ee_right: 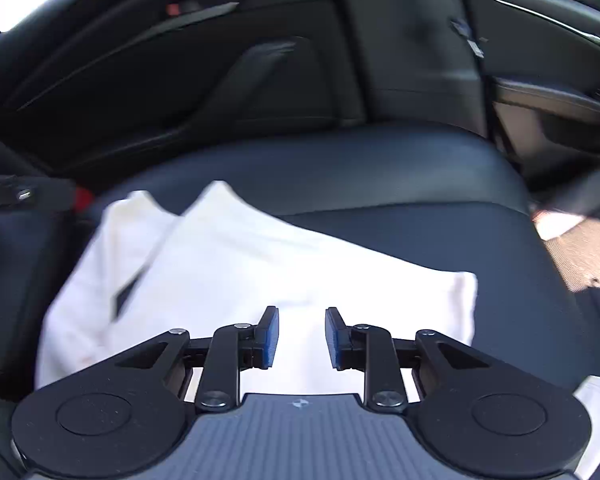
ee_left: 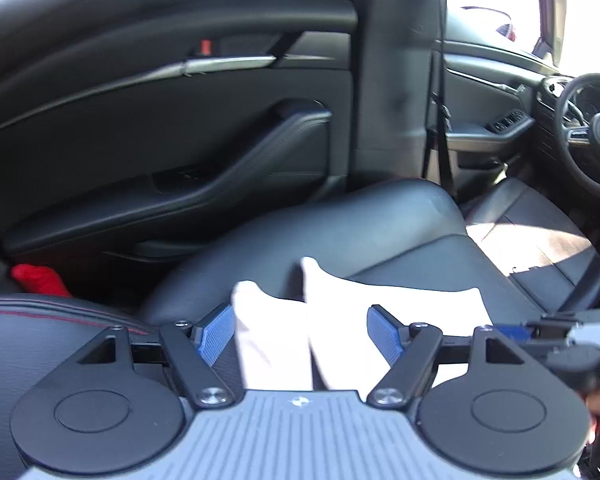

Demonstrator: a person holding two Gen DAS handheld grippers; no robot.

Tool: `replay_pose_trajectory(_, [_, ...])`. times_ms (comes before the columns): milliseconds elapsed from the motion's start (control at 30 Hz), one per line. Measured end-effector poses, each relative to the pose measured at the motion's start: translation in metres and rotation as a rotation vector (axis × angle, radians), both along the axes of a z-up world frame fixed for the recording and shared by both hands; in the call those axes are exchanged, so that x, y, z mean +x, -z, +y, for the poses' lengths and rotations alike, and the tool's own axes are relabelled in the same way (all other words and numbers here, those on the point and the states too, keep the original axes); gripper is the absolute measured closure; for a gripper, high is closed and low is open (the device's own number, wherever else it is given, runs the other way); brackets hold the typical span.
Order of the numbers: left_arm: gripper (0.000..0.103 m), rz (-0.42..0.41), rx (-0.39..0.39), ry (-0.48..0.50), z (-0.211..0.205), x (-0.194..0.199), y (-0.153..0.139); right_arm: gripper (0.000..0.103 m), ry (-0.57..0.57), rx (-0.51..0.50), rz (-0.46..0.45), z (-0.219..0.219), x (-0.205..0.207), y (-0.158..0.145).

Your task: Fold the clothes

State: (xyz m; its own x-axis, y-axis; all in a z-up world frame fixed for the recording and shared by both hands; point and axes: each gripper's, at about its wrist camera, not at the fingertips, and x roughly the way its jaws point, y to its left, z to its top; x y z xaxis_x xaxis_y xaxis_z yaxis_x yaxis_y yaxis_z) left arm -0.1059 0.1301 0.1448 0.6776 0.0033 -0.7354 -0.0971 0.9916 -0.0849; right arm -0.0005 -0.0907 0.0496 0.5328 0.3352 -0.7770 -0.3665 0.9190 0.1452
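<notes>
Inside a car, a white garment [ee_right: 260, 264] lies on the folded black leather seatback [ee_right: 380, 184], its long axis toward the rear door [ee_left: 160, 128]. Left gripper [ee_left: 302, 332] wide open, right gripper [ee_right: 300, 338] part open, both empty.

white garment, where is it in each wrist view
Left wrist: white garment lies low centre, between the open fingers of the left gripper.
Right wrist: it fills the lower middle, beyond the right gripper.
Shared landmark: rear door panel.
</notes>
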Motion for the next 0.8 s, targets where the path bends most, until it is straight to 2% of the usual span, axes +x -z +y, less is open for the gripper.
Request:
replay_pose_trajectory(67, [0.036,0.018,-0.009,0.006,-0.006,0.010,0.007,0.075,0.091,-0.026,0.044,-0.031,0.023,0.013])
replay_pose_trajectory(133, [0.037,0.044,-0.004,0.010,-0.015,0.027,0.019,0.074,0.156,-0.037,0.070,-0.053,0.040,0.024])
replay_pose_trajectory(200, [0.039,0.061,0.034,0.009,-0.023,0.041,0.030,0.071,0.202,-0.036,0.088,-0.066,0.054,0.035])
replay_pose_trajectory(267, [0.039,0.073,0.095,0.006,-0.031,0.053,0.039,0.068,0.231,0.006,0.115,-0.075,0.066,0.046])
replay_pose_trajectory(333, [0.039,0.083,0.133,0.002,-0.037,0.062,0.046,0.067,0.242,0.028,0.139,-0.076,0.075,0.055])
replay_pose_trajectory(600, [0.038,0.139,0.244,-0.054,-0.045,0.089,0.072,0.067,0.185,-0.019,0.170,-0.058,0.092,0.073])
replay_pose_trajectory(633, [0.038,0.142,0.258,-0.063,-0.045,0.091,0.075,0.068,0.181,-0.018,0.166,-0.056,0.093,0.073])
replay_pose_trajectory(700, [0.038,0.154,0.272,-0.080,-0.045,0.094,0.078,0.078,0.174,-0.002,0.167,-0.056,0.093,0.074])
replay_pose_trajectory(733, [0.038,0.161,0.272,-0.086,-0.044,0.096,0.080,0.087,0.173,0.006,0.168,-0.057,0.092,0.074])
replay_pose_trajectory(800, [0.040,0.174,0.264,-0.085,-0.043,0.100,0.084,0.094,0.168,0.004,0.158,-0.057,0.091,0.073])
